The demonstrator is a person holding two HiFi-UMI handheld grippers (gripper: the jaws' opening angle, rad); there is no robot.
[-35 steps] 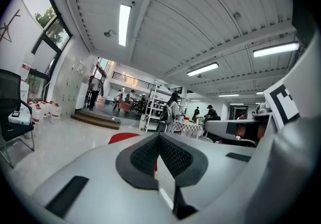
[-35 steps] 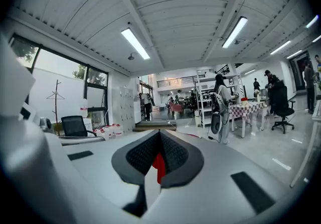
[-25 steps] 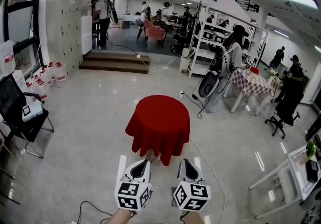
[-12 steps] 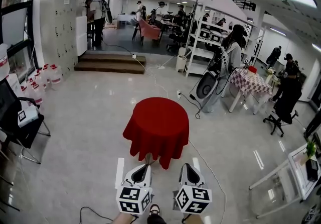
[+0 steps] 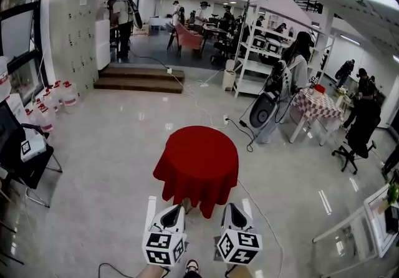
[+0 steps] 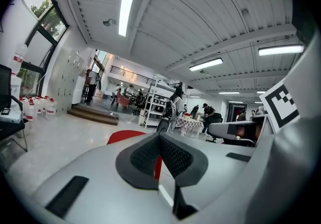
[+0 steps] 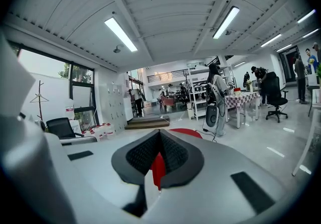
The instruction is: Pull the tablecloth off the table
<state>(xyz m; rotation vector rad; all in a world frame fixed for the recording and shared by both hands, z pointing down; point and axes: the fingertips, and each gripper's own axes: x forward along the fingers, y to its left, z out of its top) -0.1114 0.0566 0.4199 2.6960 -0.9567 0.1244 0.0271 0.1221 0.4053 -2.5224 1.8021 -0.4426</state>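
A red tablecloth (image 5: 198,161) drapes a round table in the middle of the floor and hangs halfway down all round. In the head view my left gripper (image 5: 176,208) and right gripper (image 5: 228,207) point side by side at its near hem, just short of it. Both are shut with nothing between the fingers. Over the closed tips of the left gripper (image 6: 159,135) in the left gripper view, the tablecloth (image 6: 123,136) shows ahead. In the right gripper view the tablecloth (image 7: 186,131) lies beyond the closed right gripper (image 7: 160,132).
A black chair (image 5: 19,158) and water bottles (image 5: 53,99) stand at the left. A cable (image 5: 262,214) crosses the floor right of the table. A checked table (image 5: 318,105), people and a white frame table (image 5: 355,233) are at the right. Steps (image 5: 140,80) lie far back.
The table has slid slightly lower and nearer in the head view. Both grippers stay shut and side by side at the bottom of the view.
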